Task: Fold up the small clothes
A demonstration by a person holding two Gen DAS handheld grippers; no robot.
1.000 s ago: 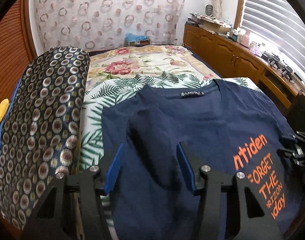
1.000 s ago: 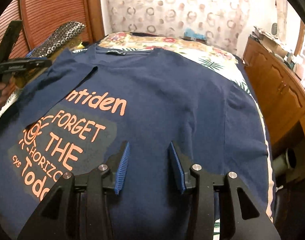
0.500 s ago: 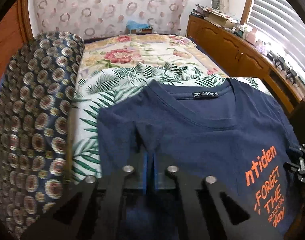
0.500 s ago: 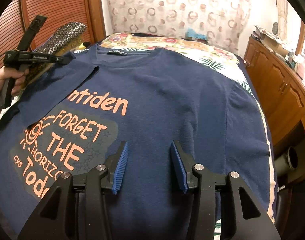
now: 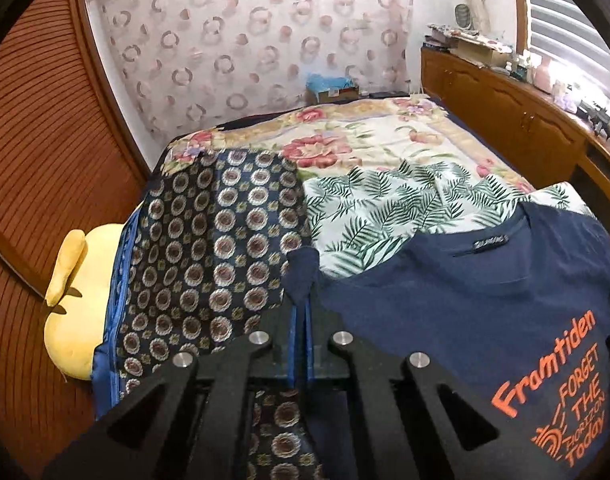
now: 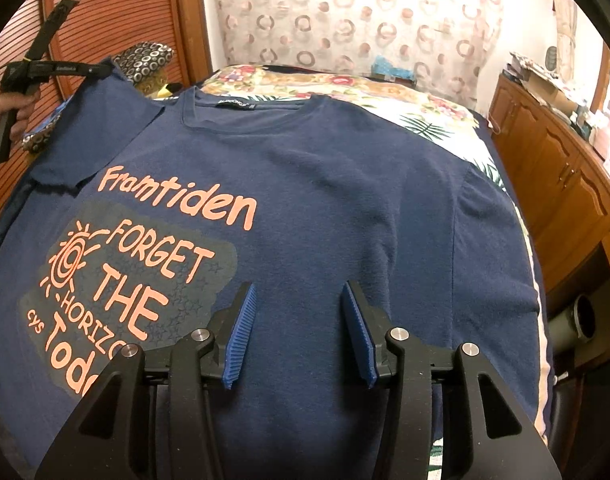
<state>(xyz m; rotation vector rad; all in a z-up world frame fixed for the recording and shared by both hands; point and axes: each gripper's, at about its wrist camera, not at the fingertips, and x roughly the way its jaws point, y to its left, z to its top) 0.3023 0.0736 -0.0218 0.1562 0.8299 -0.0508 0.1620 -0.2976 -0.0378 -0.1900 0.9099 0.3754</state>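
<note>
On the bed, across the leaf-print sheet [image 5: 369, 216], my navy T-shirt [image 6: 325, 200] lies face up, collar at the far end, orange "Framtiden" lettering toward the left. Its left sleeve [image 6: 93, 136] is raised off the bed, the tip pinched between the pressed-together fingers of my left gripper [image 5: 301, 308] (a little cloth pokes out past them). My right gripper [image 6: 297, 320] hovers over the near middle of the shirt, fingers spread and holding nothing. Left of the shirt sits a circle-patterned bolster [image 5: 209, 248], a yellow plush [image 5: 77, 300] beyond it; wooden cabinets [image 6: 553, 172] line the right.
</note>
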